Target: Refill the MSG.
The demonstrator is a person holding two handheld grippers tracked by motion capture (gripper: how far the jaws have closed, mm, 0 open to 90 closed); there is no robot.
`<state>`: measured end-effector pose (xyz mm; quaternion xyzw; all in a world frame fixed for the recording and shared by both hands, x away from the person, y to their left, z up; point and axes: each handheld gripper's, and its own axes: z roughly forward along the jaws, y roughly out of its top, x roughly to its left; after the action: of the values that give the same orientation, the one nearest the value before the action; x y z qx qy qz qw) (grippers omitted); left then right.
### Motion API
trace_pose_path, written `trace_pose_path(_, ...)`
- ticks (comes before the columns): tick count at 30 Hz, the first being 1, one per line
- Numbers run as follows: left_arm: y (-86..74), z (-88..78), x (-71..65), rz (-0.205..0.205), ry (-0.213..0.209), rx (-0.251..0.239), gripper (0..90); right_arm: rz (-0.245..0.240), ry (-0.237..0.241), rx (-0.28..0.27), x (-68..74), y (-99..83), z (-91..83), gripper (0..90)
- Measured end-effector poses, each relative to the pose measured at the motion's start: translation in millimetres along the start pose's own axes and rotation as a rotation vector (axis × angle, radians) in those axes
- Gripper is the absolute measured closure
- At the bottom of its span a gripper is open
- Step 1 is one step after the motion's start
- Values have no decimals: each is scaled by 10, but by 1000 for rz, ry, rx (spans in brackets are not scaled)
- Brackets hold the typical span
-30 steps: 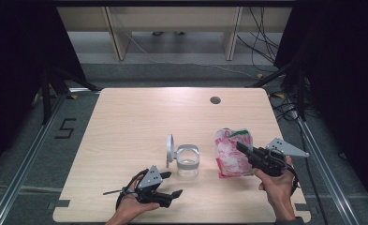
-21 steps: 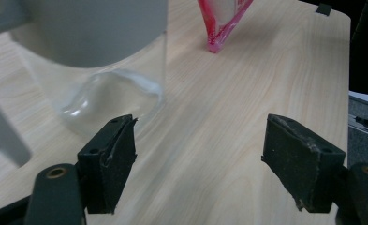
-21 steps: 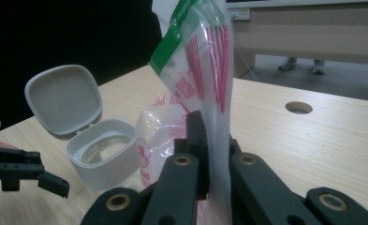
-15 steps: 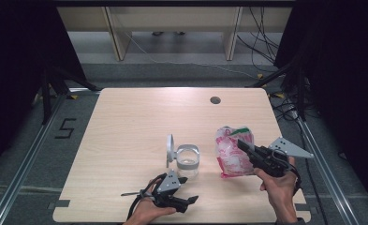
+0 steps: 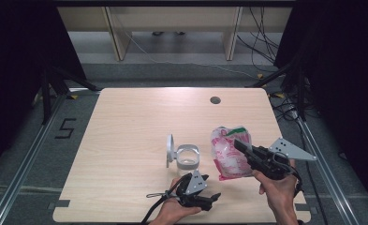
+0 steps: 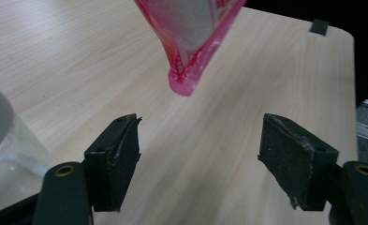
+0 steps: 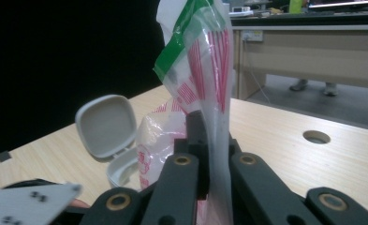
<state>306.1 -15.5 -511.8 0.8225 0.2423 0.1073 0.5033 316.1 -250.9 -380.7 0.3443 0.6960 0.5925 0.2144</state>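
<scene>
A pink and white plastic bag (image 5: 227, 154) with a green top strip hangs off the table, pinched in my right gripper (image 5: 240, 145), which is shut on its upper part (image 7: 205, 70). My left gripper (image 5: 211, 198) lies low near the front edge, pointing right toward the bag. Its jaws are open and have just been closing a little, with nothing between them. In the left gripper view the bag's lower corner (image 6: 185, 79) hangs ahead of the left gripper (image 6: 200, 159). A clear jar (image 5: 187, 157) with its grey lid (image 5: 170, 150) flipped open stands left of the bag.
A round cable hole (image 5: 215, 100) sits near the table's far edge (image 5: 181, 90). The jar's glass wall (image 6: 6, 145) is close on the left of the left gripper's jaws. Beyond the table are dark floor, rails and cables.
My left gripper has slid right along the front edge, from the front left to below the jar and nearer the bag. The right gripper has lifted the bag slightly.
</scene>
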Motion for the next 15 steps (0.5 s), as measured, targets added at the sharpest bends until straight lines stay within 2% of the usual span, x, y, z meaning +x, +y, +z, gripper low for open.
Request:
trace_pose_path(2, 16, 28, -7, 13, 17, 4, 288, -12, 17, -19, 23, 13, 12, 900)
trace_pose_path(3, 26, 37, 2, 28, 25, 19, 292, 1, 21, -16, 49, 19, 11, 900)
trace_pose_path(4, 30, 68, -15, 10, 22, -5, 295, -5, 25, -19, 61, 26, 13, 900)
trace_pose_path(6, 41, 84, -15, 12, 25, -2, 302, -15, 48, -20, 84, 40, 27, 900)
trace_pose_path(7, 48, 106, -10, 14, 26, -15, 304, -10, 36, -6, 100, 45, 15, 900)
trace_pose_path(8, 64, 104, 5, 26, 29, -2, 323, -3, 44, -7, 121, 48, 22, 900)
trace_pose_path(9, 79, 113, -4, 19, 33, -20, 344, -8, 41, -19, 132, 45, 34, 900)
trace_pose_path(10, 89, 114, -3, 24, 38, -18, 363, -26, 44, -24, 132, 50, 39, 900)
trace_pose_path(11, 103, 127, -15, 20, 37, -36, 381, -19, 46, -17, 147, 51, 35, 900)
trace_pose_path(13, 114, 140, -21, 26, 33, -37, 435, -17, 60, -23, 152, 51, 48, 900)
trace_pose_path(14, 131, 150, -26, 65, 52, -28, 500, -31, 56, -8, 156, 57, 50, 900)
trace_pose_path(15, 128, 164, -35, 70, 61, -45, 555, -33, 54, -13, 158, 57, 50, 900)
